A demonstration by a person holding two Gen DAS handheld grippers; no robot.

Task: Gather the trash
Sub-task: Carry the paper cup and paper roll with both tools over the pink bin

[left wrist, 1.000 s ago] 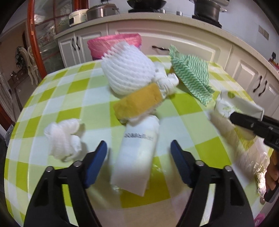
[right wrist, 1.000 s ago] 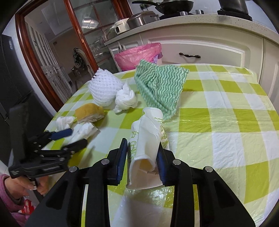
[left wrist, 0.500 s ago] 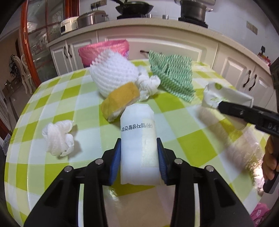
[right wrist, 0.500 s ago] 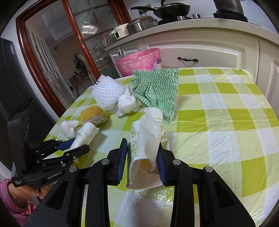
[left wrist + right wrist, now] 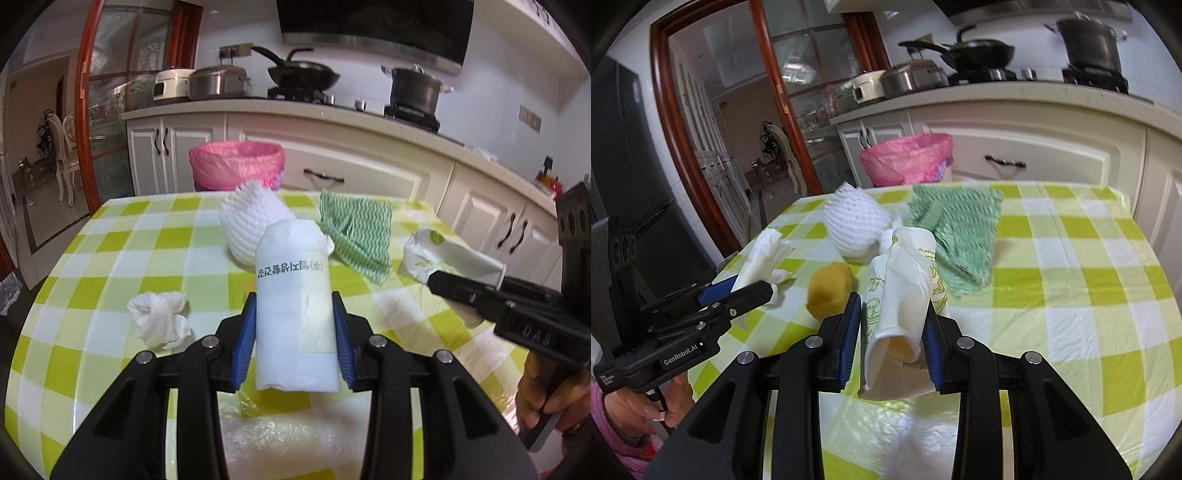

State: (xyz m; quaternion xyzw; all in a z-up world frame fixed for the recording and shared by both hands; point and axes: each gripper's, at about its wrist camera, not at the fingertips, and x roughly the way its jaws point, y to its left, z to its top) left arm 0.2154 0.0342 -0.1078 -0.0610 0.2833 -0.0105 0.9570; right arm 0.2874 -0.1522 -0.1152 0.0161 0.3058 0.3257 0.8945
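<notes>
Above the green-and-white checked table, the left gripper is clamped on a white wrapper roll with black print, and the right gripper is clamped on a crushed paper cup with green print, both held clear of the cloth. On the table sit a white foam fruit net, a crumpled white tissue, a yellow sponge and a green zigzag cloth beside the net. The pink-lined trash bin stands past the far table edge, against the white cabinets.
</notes>
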